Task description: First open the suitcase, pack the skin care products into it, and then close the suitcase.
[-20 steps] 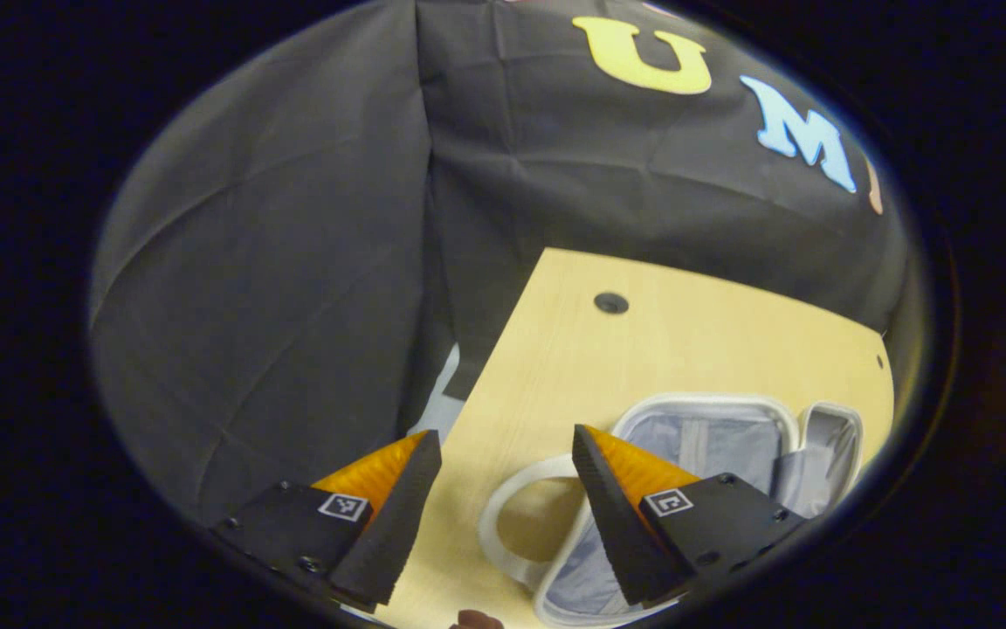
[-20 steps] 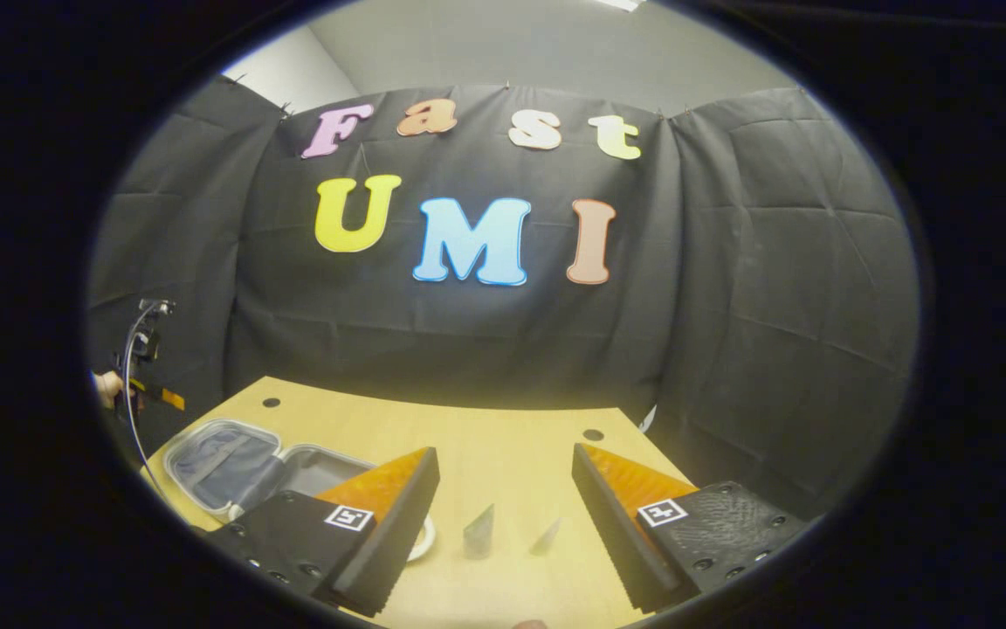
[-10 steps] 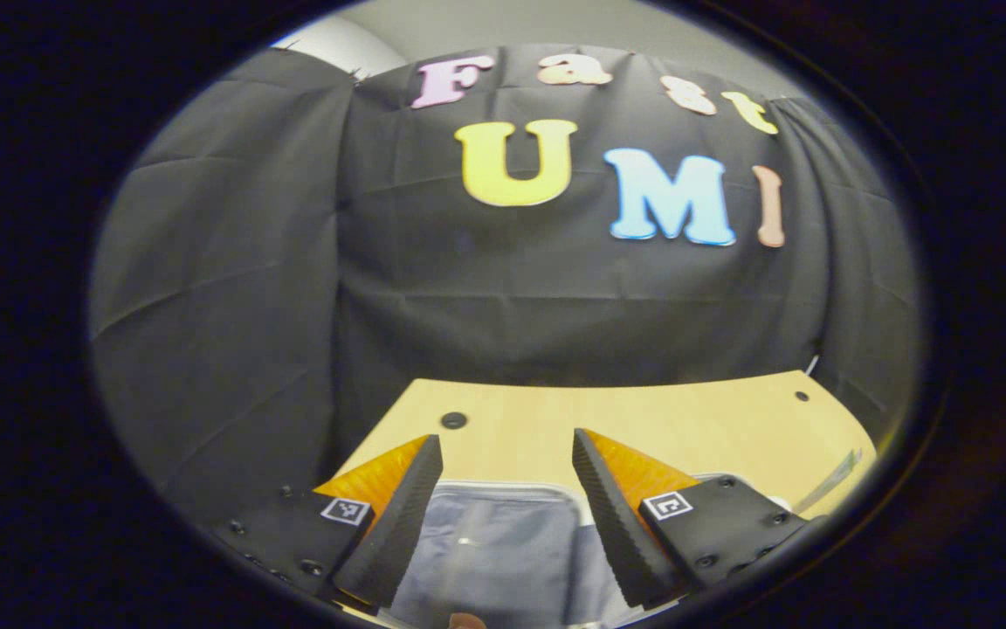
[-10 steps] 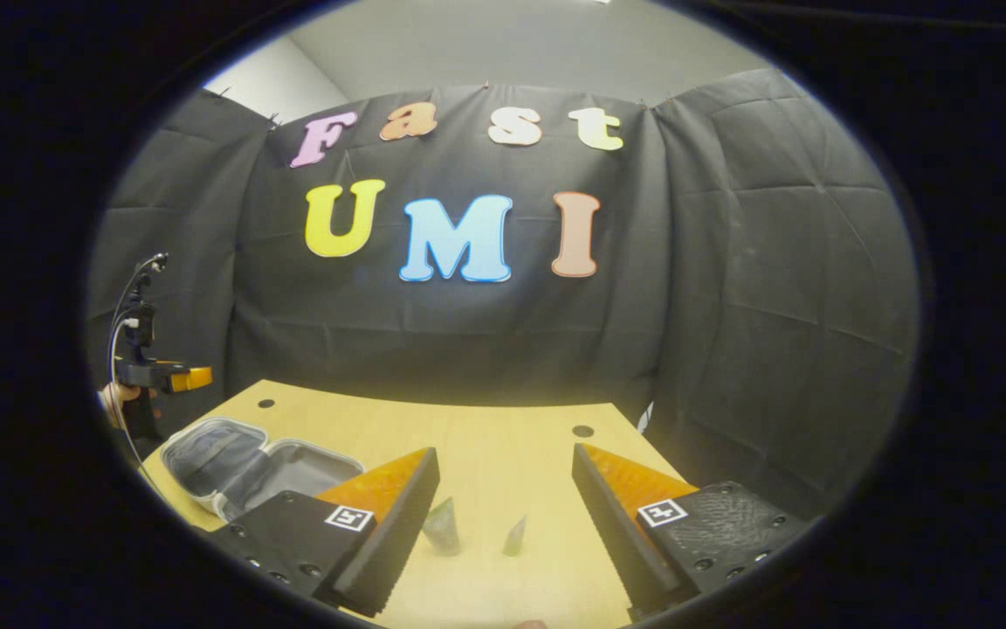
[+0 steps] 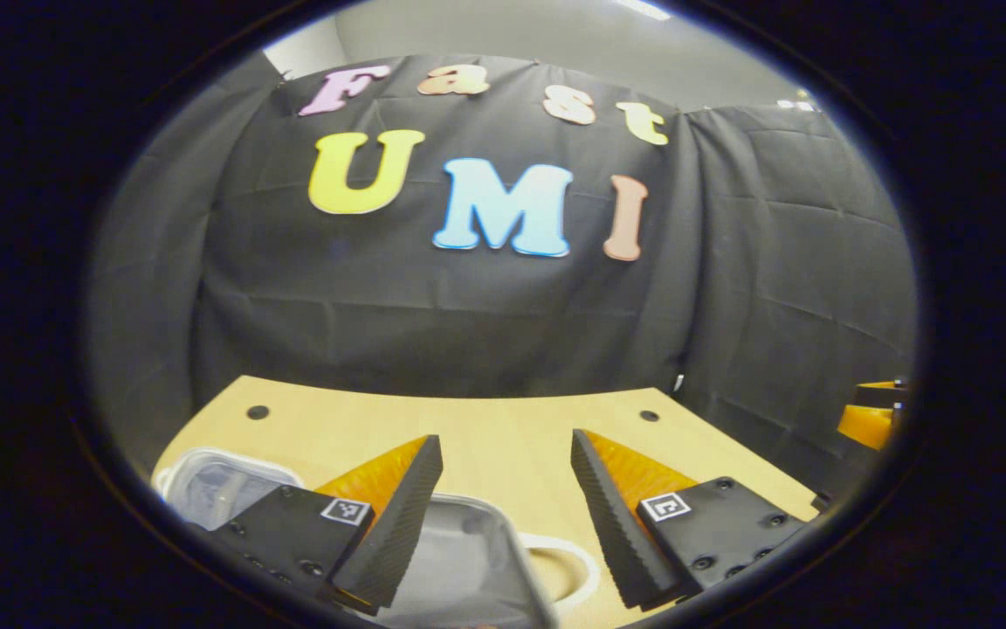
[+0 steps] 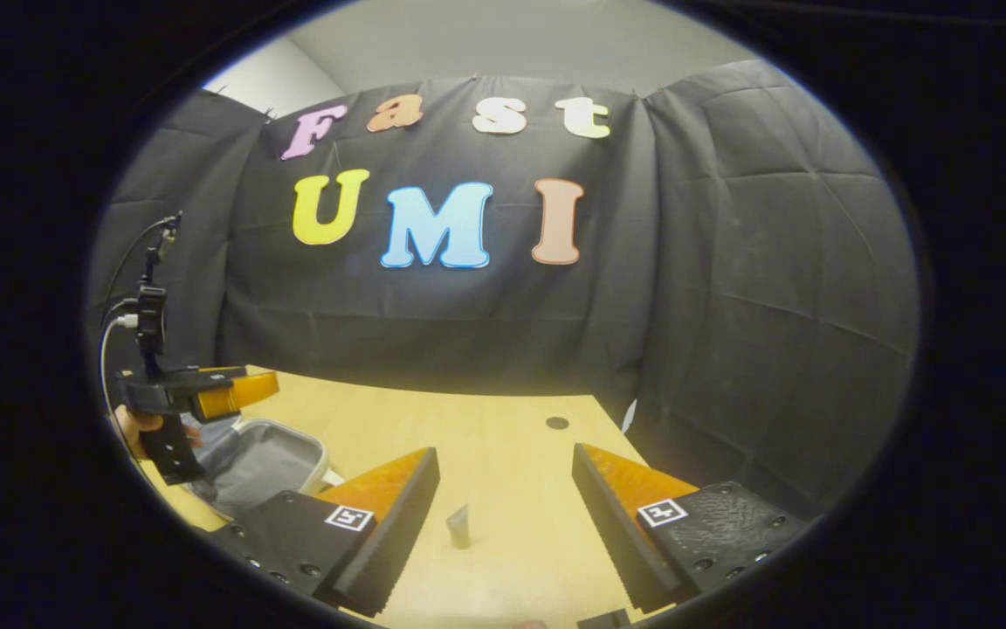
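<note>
Grey-lined suitcase now lower left.

- Black cloth hangs in creased panels as the booth's back wall and wraps round both sides.
- Above the cloth, a plain grey wall rises, with a paler wall section at the upper left.
- A bright ceiling light shows at the top edge.
- A light wooden table stands against the cloth, with small dark round holes near its far corners.
</note>
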Demonstrator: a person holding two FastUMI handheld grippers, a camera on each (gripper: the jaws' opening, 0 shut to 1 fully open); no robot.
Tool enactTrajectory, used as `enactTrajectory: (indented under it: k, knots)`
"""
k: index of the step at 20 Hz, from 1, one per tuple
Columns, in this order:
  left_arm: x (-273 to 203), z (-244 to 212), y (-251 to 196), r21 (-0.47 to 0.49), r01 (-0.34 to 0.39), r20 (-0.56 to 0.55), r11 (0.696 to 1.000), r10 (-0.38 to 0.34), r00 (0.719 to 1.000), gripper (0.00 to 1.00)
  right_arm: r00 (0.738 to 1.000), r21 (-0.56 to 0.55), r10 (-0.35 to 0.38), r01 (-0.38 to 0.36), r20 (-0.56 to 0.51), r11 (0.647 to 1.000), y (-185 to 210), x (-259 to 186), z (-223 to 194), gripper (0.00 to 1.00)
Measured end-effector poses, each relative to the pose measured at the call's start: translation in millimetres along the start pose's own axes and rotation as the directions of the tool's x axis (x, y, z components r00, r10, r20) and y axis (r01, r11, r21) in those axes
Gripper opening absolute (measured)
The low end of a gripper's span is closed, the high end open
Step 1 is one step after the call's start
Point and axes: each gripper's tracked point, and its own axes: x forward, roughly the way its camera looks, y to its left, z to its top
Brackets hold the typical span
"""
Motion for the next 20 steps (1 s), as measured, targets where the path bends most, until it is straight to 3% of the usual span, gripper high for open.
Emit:
enactTrajectory:
  k: [4, 7, 13, 18, 20]
  knots:
    - [22, -26, -89, 0.007, 0.132, -0.010, 0.991, -0.132, 0.991, 0.94, 1.000, 0.018, 0.015, -0.014, -0.017, 1.000, -9, 4, -6, 0.94]
    - [32, -47, -126, -0.011, 0.170, -0.023, 0.985, -0.170, 0.985, 0.94, 0.999, 0.019, 0.024, -0.023, -0.022, 1.000, -14, 7, -11, 0.94]
    - [54, -124, -136, -0.039, 0.125, -0.104, 0.991, -0.128, 0.986, 0.94, 0.996, 0.029, 0.061, -0.059, -0.066, 0.998, -20, 16, -28, 0.94]
    - [74, -197, -130, -0.036, 0.098, -0.225, 0.995, -0.104, 0.969, 0.92, 0.993, 0.016, 0.073, -0.072, -0.090, 0.997, -26, 25, -35, 0.93]
    - [78, -215, -126, -0.039, 0.072, -0.264, 0.997, -0.080, 0.961, 0.81, 0.992, 0.013, 0.083, -0.082, -0.096, 0.997, -24, 30, -40, 0.93]
